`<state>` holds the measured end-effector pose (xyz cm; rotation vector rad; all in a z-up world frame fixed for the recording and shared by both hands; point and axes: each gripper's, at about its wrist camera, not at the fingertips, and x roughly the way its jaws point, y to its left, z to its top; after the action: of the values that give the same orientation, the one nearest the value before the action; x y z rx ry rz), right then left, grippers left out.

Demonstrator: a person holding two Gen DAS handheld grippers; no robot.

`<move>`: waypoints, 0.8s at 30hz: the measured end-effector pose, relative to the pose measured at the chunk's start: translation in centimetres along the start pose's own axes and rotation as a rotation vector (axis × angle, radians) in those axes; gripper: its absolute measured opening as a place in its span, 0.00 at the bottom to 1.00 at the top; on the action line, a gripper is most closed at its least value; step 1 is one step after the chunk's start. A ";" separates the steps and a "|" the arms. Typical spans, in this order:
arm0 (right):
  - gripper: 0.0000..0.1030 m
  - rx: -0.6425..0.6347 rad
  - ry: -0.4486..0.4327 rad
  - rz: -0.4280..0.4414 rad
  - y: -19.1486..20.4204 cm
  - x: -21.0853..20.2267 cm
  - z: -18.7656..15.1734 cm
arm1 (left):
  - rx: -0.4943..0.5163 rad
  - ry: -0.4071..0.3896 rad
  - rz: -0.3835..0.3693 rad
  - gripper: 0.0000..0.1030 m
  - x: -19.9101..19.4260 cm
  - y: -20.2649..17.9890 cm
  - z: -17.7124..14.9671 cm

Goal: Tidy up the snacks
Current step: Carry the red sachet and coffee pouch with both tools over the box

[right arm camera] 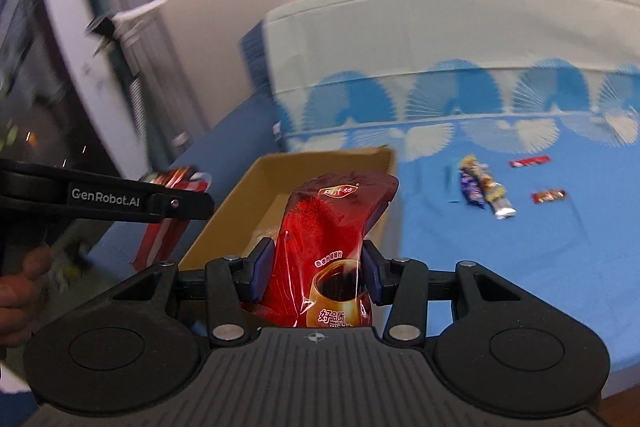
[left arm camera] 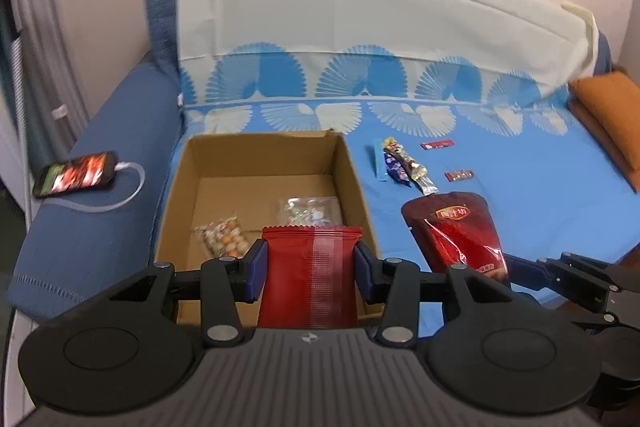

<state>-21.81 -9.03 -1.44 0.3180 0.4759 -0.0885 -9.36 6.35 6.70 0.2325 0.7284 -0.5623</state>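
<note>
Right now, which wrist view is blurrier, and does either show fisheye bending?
Right wrist view: motion smear across the blue fan-print sofa cover and window side; the glossy red pouch stays sharp. Left wrist view: mostly crisp, open cardboard box readable. Both bend the sofa back and darken the corners.

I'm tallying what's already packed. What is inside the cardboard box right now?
Inside the cardboard box: two clear bags, one of small round candies, one of pale wrapped sweets. The held red packet hides the near floor.
</note>
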 end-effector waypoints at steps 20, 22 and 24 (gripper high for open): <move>0.47 -0.153 0.067 -0.045 5.3 2.1 0.4 | -0.102 0.006 -0.004 0.48 1.1 4.9 -1.4; 0.47 -0.155 0.071 -0.048 5.2 2.7 0.7 | -0.116 0.015 -0.002 0.48 1.6 5.4 -1.0; 0.48 -0.150 0.078 -0.050 5.1 3.3 1.0 | -0.123 0.023 0.002 0.48 2.3 5.8 -0.7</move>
<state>-17.67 -4.53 -0.72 0.1625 0.5652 -0.0884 -5.10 10.52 4.69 0.1261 0.7818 -0.5114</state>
